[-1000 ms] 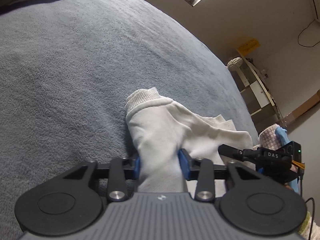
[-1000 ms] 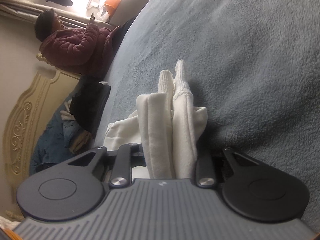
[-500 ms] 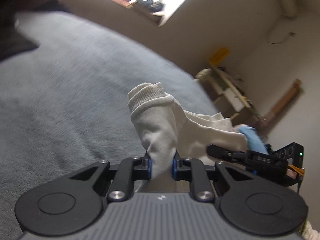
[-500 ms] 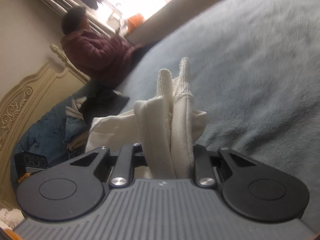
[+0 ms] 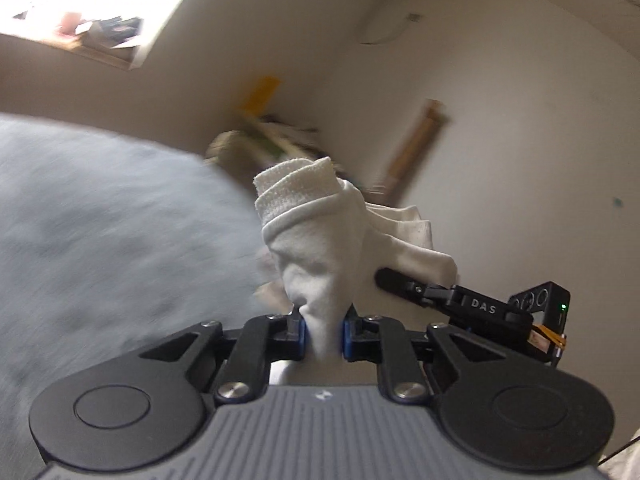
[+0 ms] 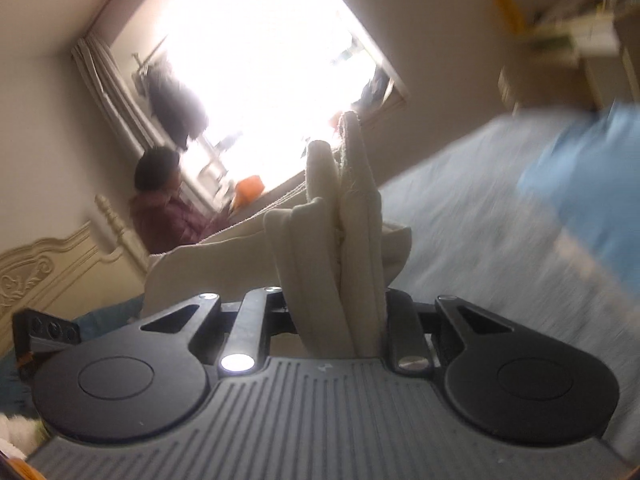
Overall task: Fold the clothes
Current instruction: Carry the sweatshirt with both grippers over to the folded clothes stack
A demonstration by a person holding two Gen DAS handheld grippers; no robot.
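A white garment (image 5: 320, 248) with a ribbed cuff is held up off the grey blanket (image 5: 100, 220) by both grippers. My left gripper (image 5: 323, 334) is shut on a bunched part of it, the cuff sticking up beyond the blue pads. My right gripper (image 6: 340, 316) is shut on several folded layers of the same white garment (image 6: 340, 240), which stand upright between its fingers. In the left wrist view the right gripper's finger (image 5: 404, 282) presses into the cloth from the right. Both views are motion-blurred.
A person in a dark red top (image 6: 168, 216) sits by the bright window (image 6: 260, 60), beside a cream carved headboard (image 6: 52, 272). A blue cloth (image 6: 588, 184) lies on the blanket at the right. Shelves (image 5: 272, 132) stand against the far wall.
Both grippers have lifted the white garment up off the blanket and tilted upward, so wall and window now fill the views. The left gripper has closed tighter on the cloth.
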